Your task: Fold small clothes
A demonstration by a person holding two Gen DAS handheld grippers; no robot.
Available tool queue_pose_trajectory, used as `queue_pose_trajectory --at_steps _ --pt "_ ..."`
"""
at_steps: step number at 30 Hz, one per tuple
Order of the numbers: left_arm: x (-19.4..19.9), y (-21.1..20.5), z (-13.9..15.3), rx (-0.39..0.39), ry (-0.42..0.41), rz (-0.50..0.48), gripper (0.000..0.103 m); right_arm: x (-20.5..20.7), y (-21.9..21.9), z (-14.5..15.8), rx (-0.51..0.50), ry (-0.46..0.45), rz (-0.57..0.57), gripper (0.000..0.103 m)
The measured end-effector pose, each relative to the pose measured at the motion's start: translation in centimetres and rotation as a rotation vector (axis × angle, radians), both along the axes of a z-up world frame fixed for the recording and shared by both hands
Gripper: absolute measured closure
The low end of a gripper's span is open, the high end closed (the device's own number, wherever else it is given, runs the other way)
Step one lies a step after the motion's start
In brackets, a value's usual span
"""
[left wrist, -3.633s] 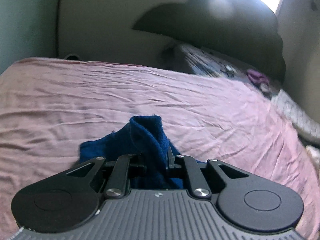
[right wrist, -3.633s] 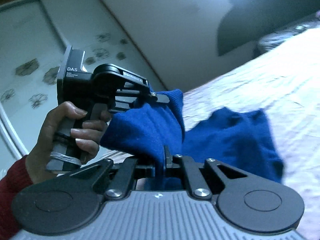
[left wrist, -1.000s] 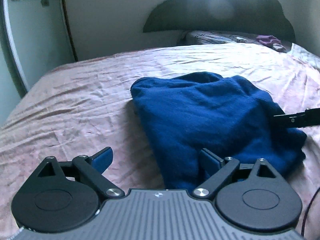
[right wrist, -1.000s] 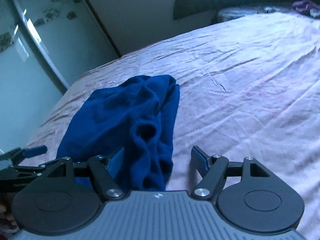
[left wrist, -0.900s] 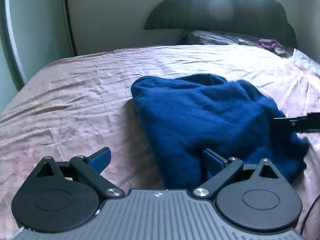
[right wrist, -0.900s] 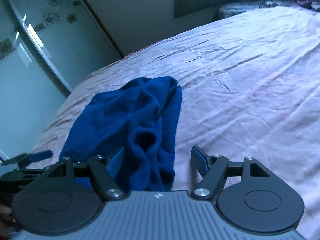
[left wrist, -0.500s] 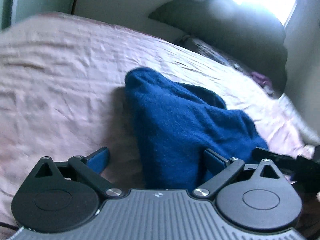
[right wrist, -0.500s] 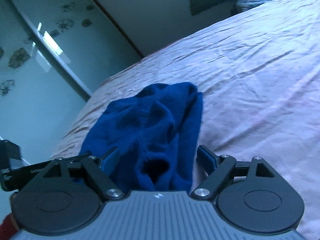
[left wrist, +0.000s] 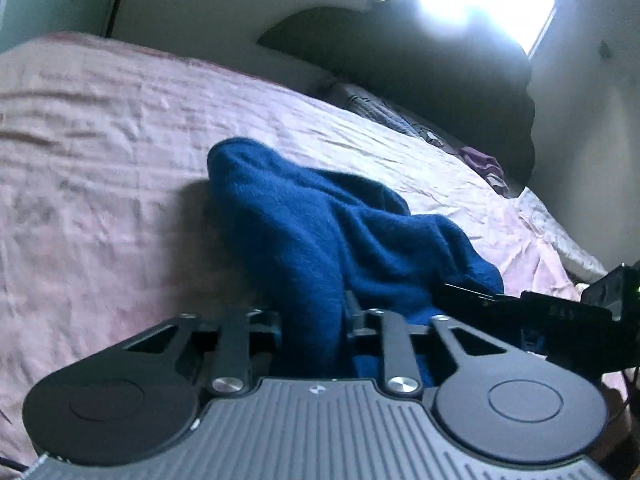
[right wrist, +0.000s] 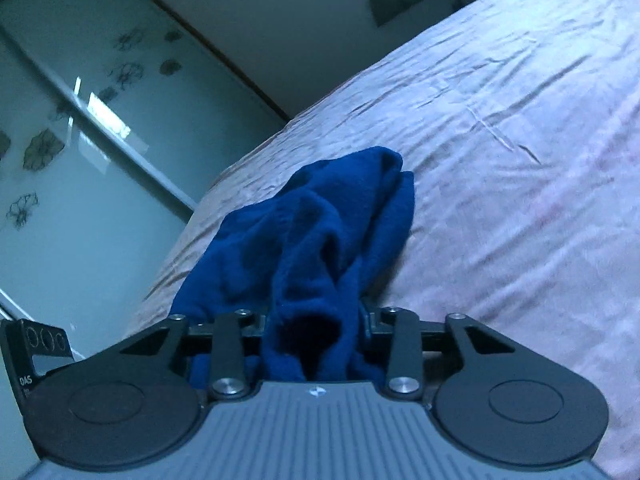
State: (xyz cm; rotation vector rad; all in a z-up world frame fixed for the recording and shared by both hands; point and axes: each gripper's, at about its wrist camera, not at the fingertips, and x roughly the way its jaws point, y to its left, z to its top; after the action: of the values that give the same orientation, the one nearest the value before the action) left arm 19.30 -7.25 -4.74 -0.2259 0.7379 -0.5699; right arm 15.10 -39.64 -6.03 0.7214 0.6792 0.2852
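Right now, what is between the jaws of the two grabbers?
Blue cloth: each wrist view shows a bunched fold of the blue garment between the closing jaws of the left gripper and of the right gripper.

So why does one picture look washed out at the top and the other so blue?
Left wrist view: the window behind the dark headboard is blown out to white glare, hazing it; the pink bedsheet is softly blurred. Right wrist view: no window in frame, dim bluish cast, curved fisheye lines on the wardrobe door.

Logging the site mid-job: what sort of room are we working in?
Most likely a bedroom. The blue garment lies on a bed with a wrinkled pink sheet, a dark headboard stands behind it, and flower-patterned sliding wardrobe doors line one wall.
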Motion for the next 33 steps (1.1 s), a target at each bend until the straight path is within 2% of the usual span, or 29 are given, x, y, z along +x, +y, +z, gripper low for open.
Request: queue_pose_trajectory --at_steps 6,10,14,17,20,23,25,27,28,29,30,33 --pt "0.1 0.2 2.5 0.035 -0.068 -0.002 0.082 0.5 0.5 2.3 0.049 -0.037 0.002 0.072" --pt "1.8 0.7 6.1 0.058 -0.141 0.024 0.082 2.5 1.4 4.9 0.029 -0.077 0.01 0.072" --pt "3.3 1.5 10.4 0.079 -0.233 0.062 0.082 4.8 2.5 8.5 0.028 -0.161 -0.001 0.072" --pt "3.6 2.6 12.2 0.095 -0.236 0.06 0.081 5.8 3.4 9.8 0.059 -0.199 0.001 0.072" --pt "4.1 4.3 10.9 0.11 -0.148 0.062 0.079 6.8 4.2 8.0 0.107 -0.114 0.028 0.072" --pt "4.5 5.6 7.2 0.153 -0.023 0.076 0.08 7.0 5.5 4.6 0.093 0.005 0.054 0.069" --pt "4.0 6.3 4.9 0.164 0.024 0.078 0.08 6.7 6.4 2.6 0.074 0.074 0.085 0.066" --pt "3.0 6.8 3.6 0.171 0.022 0.078 0.078 5.8 7.2 2.2 -0.007 0.081 0.11 0.061" --pt "2.6 7.0 3.3 0.173 0.008 0.082 0.075 5.2 7.4 2.4 -0.052 0.07 0.117 0.056" --pt "2.0 7.3 3.3 0.176 -0.007 0.088 0.066 4.4 7.4 2.7 -0.097 0.058 0.12 0.055" --pt "1.7 7.7 3.4 0.175 -0.015 0.097 0.066 3.7 7.3 3.0 -0.118 0.047 0.114 0.055" --pt "-0.1 8.8 3.3 0.167 -0.028 0.113 0.053 1.1 6.5 3.6 -0.137 0.017 0.087 0.055"
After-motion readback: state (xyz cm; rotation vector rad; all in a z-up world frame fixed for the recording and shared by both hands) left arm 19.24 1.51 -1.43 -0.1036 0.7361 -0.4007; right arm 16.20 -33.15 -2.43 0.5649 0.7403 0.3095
